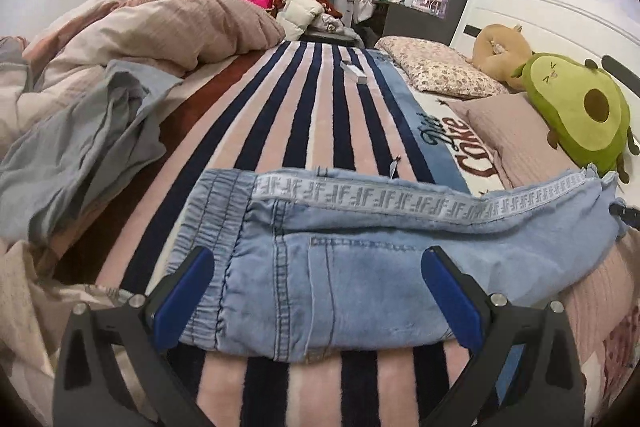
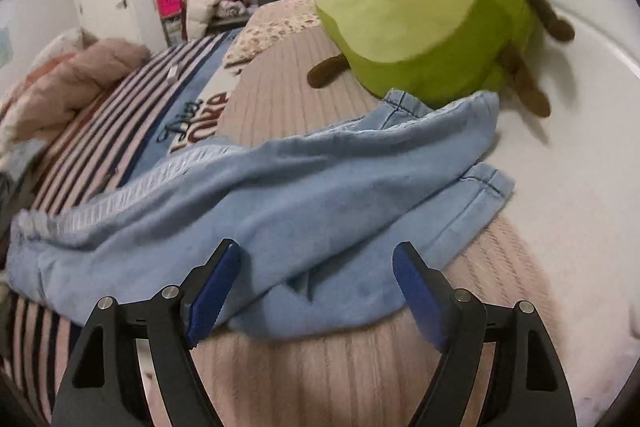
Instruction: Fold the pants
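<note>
Light blue denim pants (image 1: 360, 267) lie folded lengthwise across the striped blanket (image 1: 304, 115), with a patterned side stripe along the far edge. My left gripper (image 1: 318, 279) is open over the waistband end, its fingers either side of the cloth. In the right wrist view the pants (image 2: 280, 203) stretch toward the leg hems (image 2: 480, 183) near the plush. My right gripper (image 2: 316, 275) is open and empty above the near edge of the legs, which rest on a pink pillow (image 2: 360, 367).
A green avocado plush (image 2: 420, 7) sits just beyond the leg hems. It also shows in the left wrist view (image 1: 576, 111), by a headboard (image 1: 540, 11). A grey garment (image 1: 80, 155) and a bunched duvet (image 1: 152, 35) lie left.
</note>
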`<state>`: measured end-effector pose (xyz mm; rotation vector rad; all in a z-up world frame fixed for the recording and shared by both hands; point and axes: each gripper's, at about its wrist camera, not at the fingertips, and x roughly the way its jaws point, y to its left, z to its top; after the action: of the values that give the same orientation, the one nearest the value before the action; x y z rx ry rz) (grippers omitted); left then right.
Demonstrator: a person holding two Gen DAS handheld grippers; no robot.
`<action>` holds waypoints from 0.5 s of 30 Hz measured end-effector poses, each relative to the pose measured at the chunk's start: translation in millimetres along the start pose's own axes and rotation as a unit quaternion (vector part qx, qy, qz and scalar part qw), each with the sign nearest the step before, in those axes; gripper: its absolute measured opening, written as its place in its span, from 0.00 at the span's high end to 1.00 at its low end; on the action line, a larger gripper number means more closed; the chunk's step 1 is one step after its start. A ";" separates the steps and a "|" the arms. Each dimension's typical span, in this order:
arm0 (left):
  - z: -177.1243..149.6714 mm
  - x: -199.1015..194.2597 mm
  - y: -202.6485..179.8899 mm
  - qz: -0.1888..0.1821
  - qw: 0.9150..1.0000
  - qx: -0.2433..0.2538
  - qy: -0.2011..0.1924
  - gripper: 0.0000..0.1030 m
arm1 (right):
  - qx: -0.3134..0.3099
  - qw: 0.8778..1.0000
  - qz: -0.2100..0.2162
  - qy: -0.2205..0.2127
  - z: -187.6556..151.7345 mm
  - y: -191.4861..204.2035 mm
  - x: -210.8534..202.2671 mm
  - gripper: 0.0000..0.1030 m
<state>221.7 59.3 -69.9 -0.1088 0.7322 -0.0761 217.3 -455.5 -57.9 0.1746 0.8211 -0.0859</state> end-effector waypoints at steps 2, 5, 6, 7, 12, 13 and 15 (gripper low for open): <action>-3.6 3.2 0.2 -0.004 1.000 0.002 0.008 0.01 | 0.020 1.000 0.019 0.005 5.2 -5.7 11.7 0.31; -8.2 4.4 0.8 -0.005 1.000 0.006 0.012 0.01 | 0.010 0.999 0.031 0.009 5.8 -2.0 19.5 0.75; -9.7 4.5 1.0 -0.006 1.000 0.007 0.013 0.01 | 0.011 0.999 0.035 0.007 3.4 -0.3 18.8 0.84; -10.8 5.3 1.9 -0.008 1.000 0.004 0.015 0.01 | 0.011 0.999 0.030 -0.001 0.4 1.5 14.1 0.95; -19.5 7.8 8.5 -0.023 0.999 -0.019 0.034 0.01 | 0.013 0.998 0.001 -0.056 -13.6 2.1 -20.3 1.00; -22.2 7.1 9.4 -0.025 0.999 -0.021 0.037 0.01 | 0.013 0.998 -0.019 -0.065 -18.6 0.8 -28.5 1.00; -27.9 7.4 13.4 -0.029 0.998 -0.030 0.047 0.01 | 0.007 0.997 -0.044 -0.066 -25.9 -1.5 -35.7 1.00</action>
<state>208.9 69.8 -97.2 -0.1849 0.8258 -0.1157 174.2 -451.8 -49.2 0.1448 0.6965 -0.1854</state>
